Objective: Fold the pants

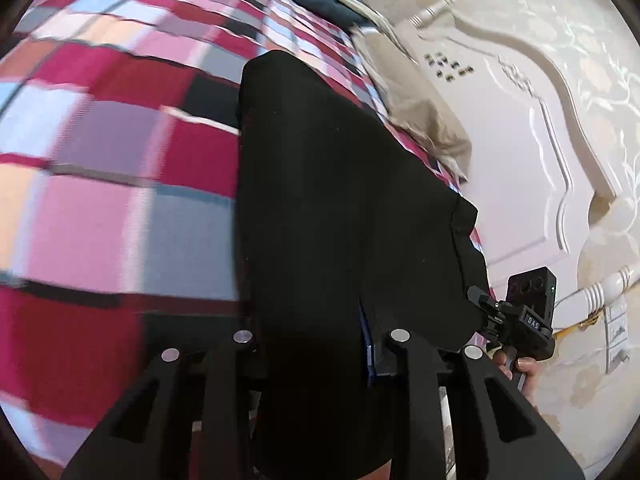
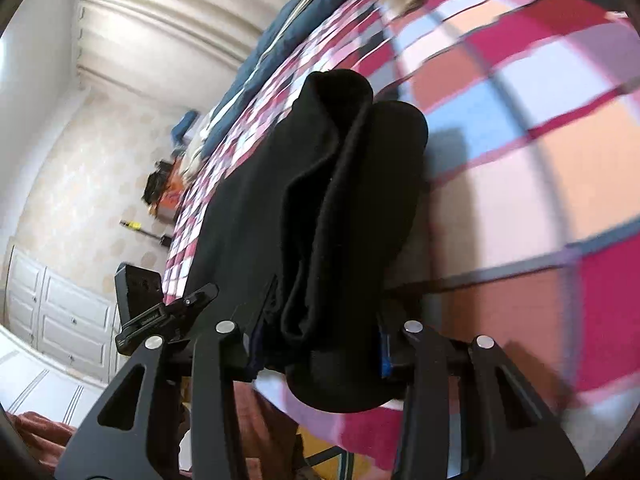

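Note:
The black pants (image 1: 340, 200) lie lengthwise on the plaid bed cover, and their near end is lifted. In the left wrist view my left gripper (image 1: 316, 344) is shut on that black cloth, which fills the gap and hides the fingertips. In the right wrist view the pants (image 2: 320, 180) run away from me as a folded, doubled strip. My right gripper (image 2: 320, 344) is shut on a thick bunch of them, with a blue pad (image 2: 384, 356) showing at the cloth's right side. Both grippers hold the same end, side by side.
The plaid bed cover (image 1: 100, 160) (image 2: 520, 120) spreads around the pants. A beige pillow (image 1: 412, 112) and a white headboard (image 1: 500, 160) are at the right of the left wrist view. A dark blue blanket (image 2: 288, 20) lies along the far side, and white cabinets (image 2: 60, 320) stand by the wall.

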The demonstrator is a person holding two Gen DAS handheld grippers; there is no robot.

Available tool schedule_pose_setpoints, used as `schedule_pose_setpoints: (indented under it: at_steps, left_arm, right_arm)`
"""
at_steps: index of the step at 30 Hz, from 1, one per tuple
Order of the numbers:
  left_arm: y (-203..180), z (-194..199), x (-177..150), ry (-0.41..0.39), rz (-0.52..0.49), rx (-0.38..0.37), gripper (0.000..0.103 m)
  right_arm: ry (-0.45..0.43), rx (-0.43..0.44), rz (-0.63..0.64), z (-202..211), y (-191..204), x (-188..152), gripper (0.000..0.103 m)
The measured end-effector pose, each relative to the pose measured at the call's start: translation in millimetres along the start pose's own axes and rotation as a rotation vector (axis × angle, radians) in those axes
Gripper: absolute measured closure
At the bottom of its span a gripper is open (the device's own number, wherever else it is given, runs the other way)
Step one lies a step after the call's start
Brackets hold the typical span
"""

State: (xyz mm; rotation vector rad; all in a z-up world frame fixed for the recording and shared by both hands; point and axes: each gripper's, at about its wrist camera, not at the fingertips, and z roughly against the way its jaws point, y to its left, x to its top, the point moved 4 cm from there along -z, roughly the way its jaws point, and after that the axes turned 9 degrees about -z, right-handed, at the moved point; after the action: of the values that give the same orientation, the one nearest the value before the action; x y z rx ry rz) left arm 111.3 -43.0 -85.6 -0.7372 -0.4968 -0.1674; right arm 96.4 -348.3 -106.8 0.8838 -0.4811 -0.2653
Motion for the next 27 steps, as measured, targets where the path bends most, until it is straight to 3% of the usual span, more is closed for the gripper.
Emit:
schedule_pose_setpoints:
  at_steps: [6, 14, 17, 19, 22, 27]
  left_arm:
    - [36.0, 36.4, -6.7, -0.036, 0.051, 0.030, 0.073]
    - [38.3, 41.4, -10.7, -0.042, 0.036, 0.014, 0.071]
    - [42.1, 43.5, -12.7, -0.055, 0.032, 0.012, 0.055]
    - [43.8, 46.5, -12.1, -0.074, 0.044, 0.056, 0.028]
    - [40.1, 57.4, -15.2, -0.096, 0.041, 0.068, 0.019]
    - [35.8, 79.1, -14.6, -0.106, -0.014, 0.093, 0.017]
  right_arm:
    - [0.055, 0.061, 0.006, -39.5, 18.4, -11.5, 0.063]
    - [0.056, 0.071, -0.028, -41.7, 10.5, -16.3, 0.063]
    - [0.054, 0.083, -0.048, -40.3, 5.6, -16.9, 0.060]
    - [0.047, 0.088, -0.062, -39.6, 4.9, -15.8, 0.055]
    - [0.039, 0.111, -0.075, -31.5, 5.7, -16.9, 0.042]
    - [0.000, 0.089, -0.062, -11.0, 9.1, -10.6, 0.023]
